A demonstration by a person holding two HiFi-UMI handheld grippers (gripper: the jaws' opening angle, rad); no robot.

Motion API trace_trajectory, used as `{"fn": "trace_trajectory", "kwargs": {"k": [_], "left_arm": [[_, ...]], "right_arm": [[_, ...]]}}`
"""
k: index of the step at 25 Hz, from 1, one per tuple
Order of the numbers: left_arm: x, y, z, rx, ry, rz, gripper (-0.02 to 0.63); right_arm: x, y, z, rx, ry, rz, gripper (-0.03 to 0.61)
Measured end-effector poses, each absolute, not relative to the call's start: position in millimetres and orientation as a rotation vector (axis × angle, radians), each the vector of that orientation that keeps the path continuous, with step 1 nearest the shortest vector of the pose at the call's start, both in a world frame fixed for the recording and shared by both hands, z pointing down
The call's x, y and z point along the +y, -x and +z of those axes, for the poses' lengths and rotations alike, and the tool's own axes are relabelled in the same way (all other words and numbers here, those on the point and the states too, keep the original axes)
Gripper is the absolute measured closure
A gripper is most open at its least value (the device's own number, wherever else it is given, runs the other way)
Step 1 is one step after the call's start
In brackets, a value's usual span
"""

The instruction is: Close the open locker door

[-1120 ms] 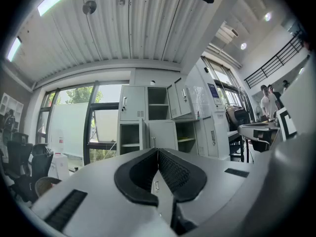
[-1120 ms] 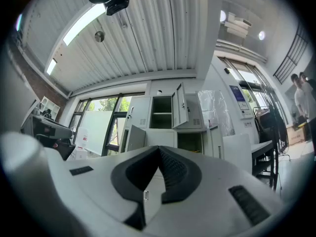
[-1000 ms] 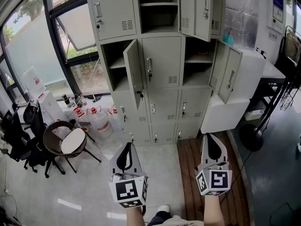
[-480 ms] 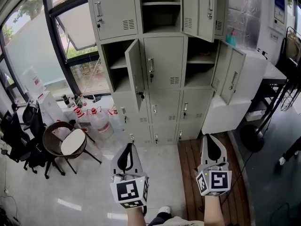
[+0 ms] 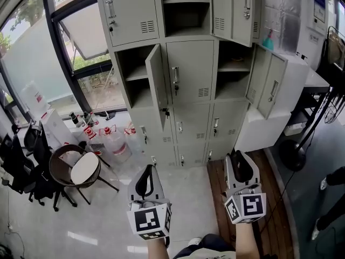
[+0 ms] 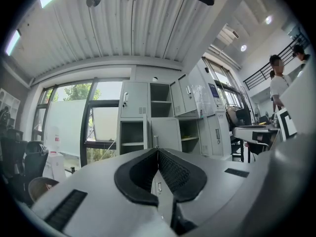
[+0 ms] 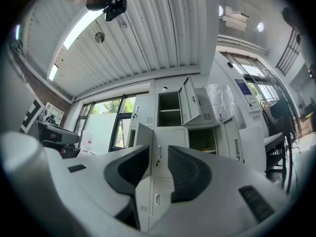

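A grey locker bank [image 5: 188, 74] stands ahead, with several doors open. One door [image 5: 156, 82] swings out from the middle-left compartment; it also shows in the right gripper view [image 7: 143, 135]. Another door [image 5: 233, 9] hangs open at the top right, and a third [image 5: 271, 85] at the right side. My left gripper [image 5: 149, 169] is held low in front of the lockers, shut with nothing in it, its pads meeting [image 6: 157, 152]. My right gripper [image 5: 241, 158] has just been opening and is open [image 7: 159, 154], with nothing between its jaws. Both are well short of the lockers.
A round-seated chair [image 5: 81, 169] and water jugs [image 5: 110, 139] sit at the lower left by the window. A white cabinet [image 5: 259, 128] adjoins the lockers on the right, above a wooden floor strip [image 5: 218, 198]. A person's leg [image 5: 330, 179] shows at the right edge.
Both grippers and the view have moved closer to the lockers. The right gripper's jaws went from shut to open. A person's legs have come in at the right edge.
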State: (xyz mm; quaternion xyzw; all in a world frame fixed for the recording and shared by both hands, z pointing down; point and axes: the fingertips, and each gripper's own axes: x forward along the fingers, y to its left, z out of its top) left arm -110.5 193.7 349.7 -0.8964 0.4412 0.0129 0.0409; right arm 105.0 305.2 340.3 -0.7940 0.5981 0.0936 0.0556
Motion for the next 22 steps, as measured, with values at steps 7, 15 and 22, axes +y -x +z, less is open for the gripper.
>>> {"fn": "trace_trajectory", "kwargs": {"k": [7,15,22], "left_arm": [[171.6,106.9,360.6,1.341,2.77,0.008,0.606],[125.6,92.3,367.2,1.398,2.751,-0.002,0.606],[70.1,77.1,360.9,1.507,2.671,0.009,0.606]], "right_arm": [[280.8,-100.4,348.8,1.839,2.399,0.245,0.46],[221.2,-112.5,353.0,1.936,2.319,0.234,0.383],[143.3,-126.4,346.5,2.057,2.189,0.255,0.383]]}}
